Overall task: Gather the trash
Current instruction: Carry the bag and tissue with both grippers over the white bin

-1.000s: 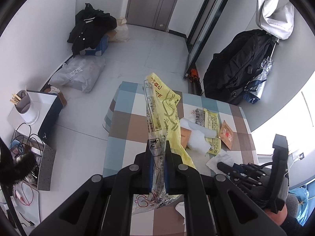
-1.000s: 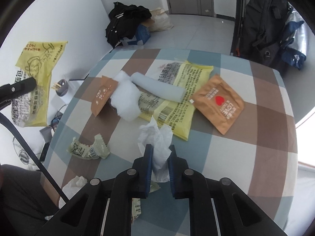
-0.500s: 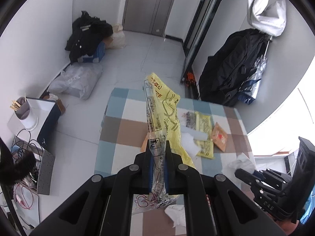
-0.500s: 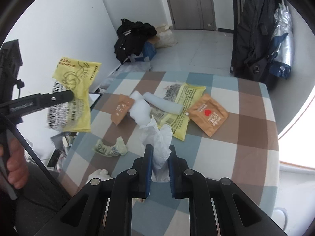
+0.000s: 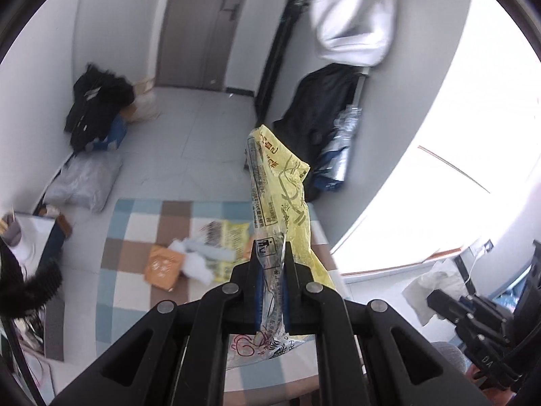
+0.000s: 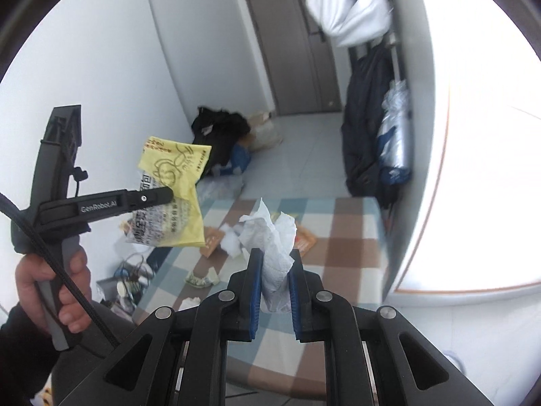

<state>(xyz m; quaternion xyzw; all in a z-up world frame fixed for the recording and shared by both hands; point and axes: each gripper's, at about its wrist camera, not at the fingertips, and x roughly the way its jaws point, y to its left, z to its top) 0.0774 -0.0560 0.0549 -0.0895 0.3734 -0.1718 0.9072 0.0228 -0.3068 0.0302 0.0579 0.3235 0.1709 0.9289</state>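
Note:
My left gripper [image 5: 272, 253] is shut on a yellow plastic wrapper [image 5: 282, 189] and holds it high above the checked table [image 5: 135, 223]. The wrapper also shows in the right wrist view [image 6: 172, 199], hanging from the left gripper [image 6: 169, 196]. My right gripper [image 6: 274, 257] is shut on a crumpled white tissue [image 6: 270, 233], lifted above the table [image 6: 341, 243]. That tissue shows at the right of the left wrist view [image 5: 429, 287]. On the table lie an orange sachet [image 5: 162, 267], white wadding [image 5: 196, 264] and another yellow wrapper [image 5: 226, 233].
A small crumpled wrapper [image 6: 201, 277] and an orange packet [image 6: 304, 240] lie on the table. Dark bags [image 5: 98, 108] and a grey sack [image 5: 84, 182] sit on the floor. Coats [image 6: 368, 125] hang at the right wall. A side stand with cables [image 6: 130, 284] is left of the table.
Both grippers have risen well above the table, carrying the yellow wrapper and the tissue. The views now tilt up toward the door and wall.

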